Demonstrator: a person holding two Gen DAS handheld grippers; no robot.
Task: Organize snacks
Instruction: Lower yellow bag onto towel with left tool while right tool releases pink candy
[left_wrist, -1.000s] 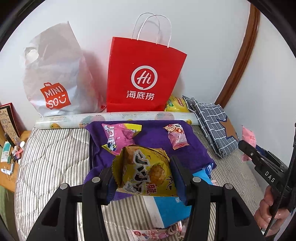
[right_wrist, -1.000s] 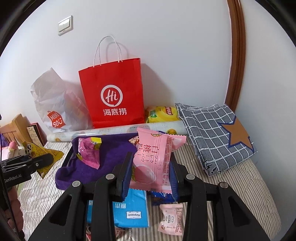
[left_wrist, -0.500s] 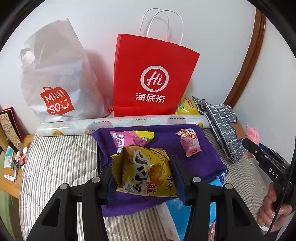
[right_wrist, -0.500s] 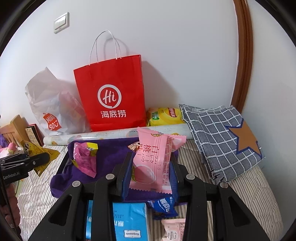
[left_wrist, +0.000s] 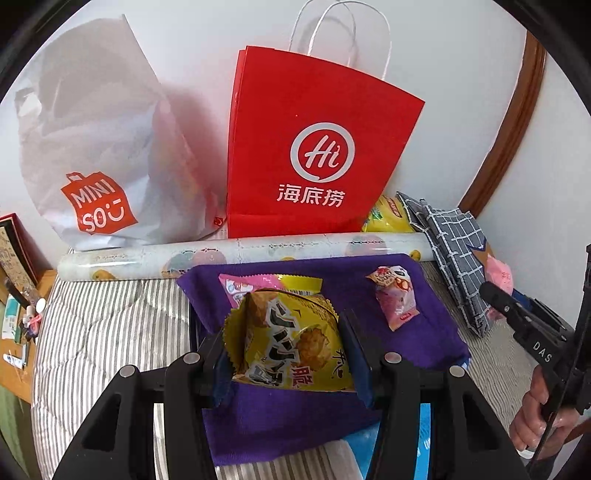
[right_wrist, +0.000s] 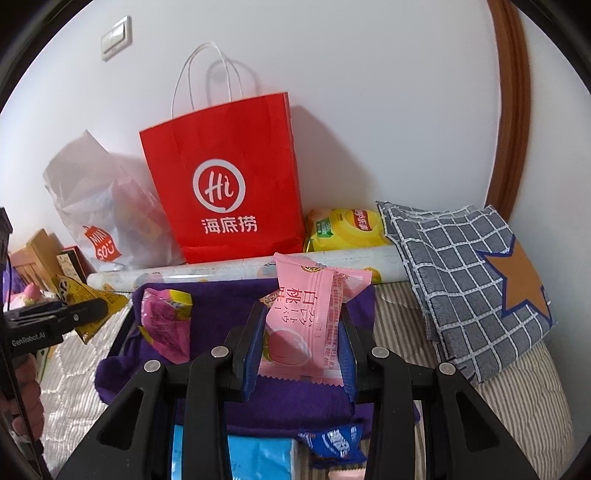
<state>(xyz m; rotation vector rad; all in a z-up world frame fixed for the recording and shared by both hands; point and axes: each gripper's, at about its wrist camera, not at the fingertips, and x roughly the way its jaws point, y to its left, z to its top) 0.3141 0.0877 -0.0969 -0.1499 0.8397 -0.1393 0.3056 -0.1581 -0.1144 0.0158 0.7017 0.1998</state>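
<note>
My left gripper (left_wrist: 286, 343) is shut on a yellow snack packet (left_wrist: 291, 341), held above a purple towel (left_wrist: 436, 332) on the bed. On the towel lie a pink-and-yellow packet (left_wrist: 255, 284), partly hidden behind the yellow one, and a small pink packet (left_wrist: 395, 299). My right gripper (right_wrist: 301, 332) is shut on a pink peach-print packet (right_wrist: 310, 317), also over the purple towel (right_wrist: 221, 299). The pink-and-yellow packet (right_wrist: 166, 321) shows at its left. The left gripper (right_wrist: 85, 314) with its yellow packet (right_wrist: 96, 299) appears at the left edge of the right wrist view.
A red paper bag (left_wrist: 314, 147) and a white plastic bag (left_wrist: 96, 147) stand against the wall behind a paper roll (left_wrist: 236, 254). A yellow crisp bag (right_wrist: 347, 229) and a checked cloth (right_wrist: 465, 280) lie at the right. A blue tissue pack (right_wrist: 258, 458) and a blue wrapper (right_wrist: 336, 443) lie near.
Both grippers moved forward toward the wall and slightly down, each still holding its packet. The bags look larger and the towel has slid under the fingers.
</note>
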